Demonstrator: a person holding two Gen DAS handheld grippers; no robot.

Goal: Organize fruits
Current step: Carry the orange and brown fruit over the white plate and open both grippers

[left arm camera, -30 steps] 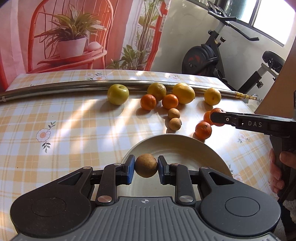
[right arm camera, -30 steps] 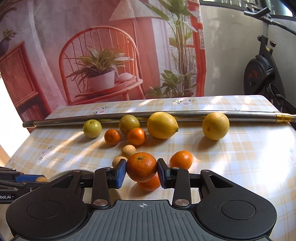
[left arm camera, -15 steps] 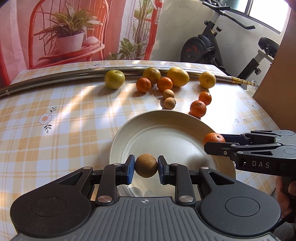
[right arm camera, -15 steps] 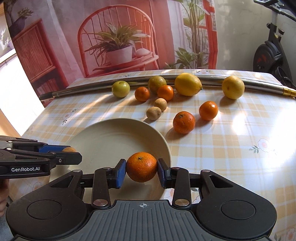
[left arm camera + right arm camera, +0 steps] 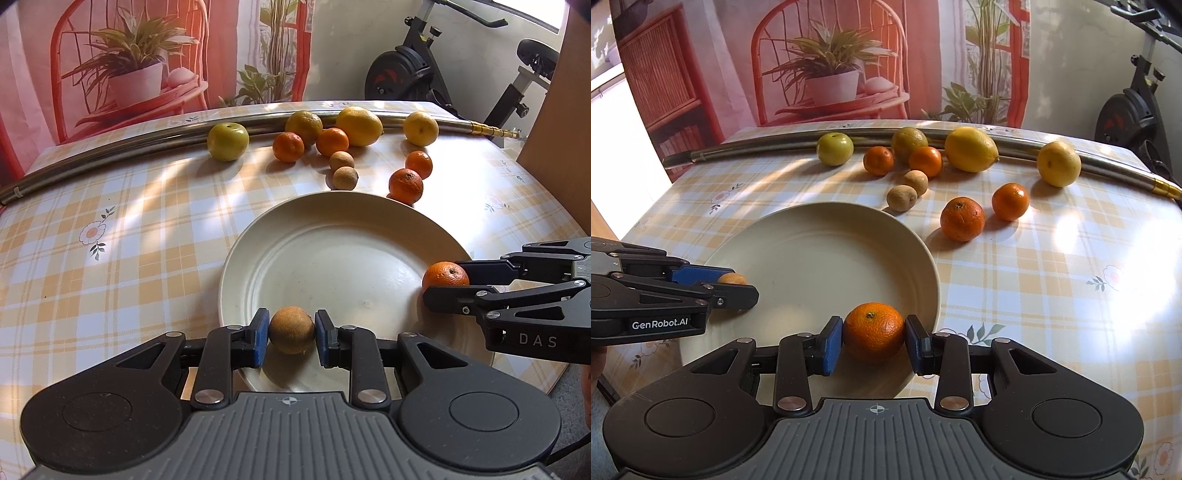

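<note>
Hiding most of the brown fruit (image 5: 732, 278), the left hand-held gripper (image 5: 738, 291) grips it.

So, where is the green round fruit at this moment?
In the left wrist view the green fruit lies at the far left end of the fruit row, against the metal pole, left of a small orange.

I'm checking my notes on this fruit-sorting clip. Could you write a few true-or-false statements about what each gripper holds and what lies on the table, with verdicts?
1. The left gripper holds a small brown fruit. True.
2. The right gripper is empty. False: it grips a mandarin.
3. Both held fruits are at the plate. True.
4. Two small brown fruits lie on the plate. False: they lie on the tablecloth beyond it.
5. A metal pole lies behind the fruit. True.
</note>
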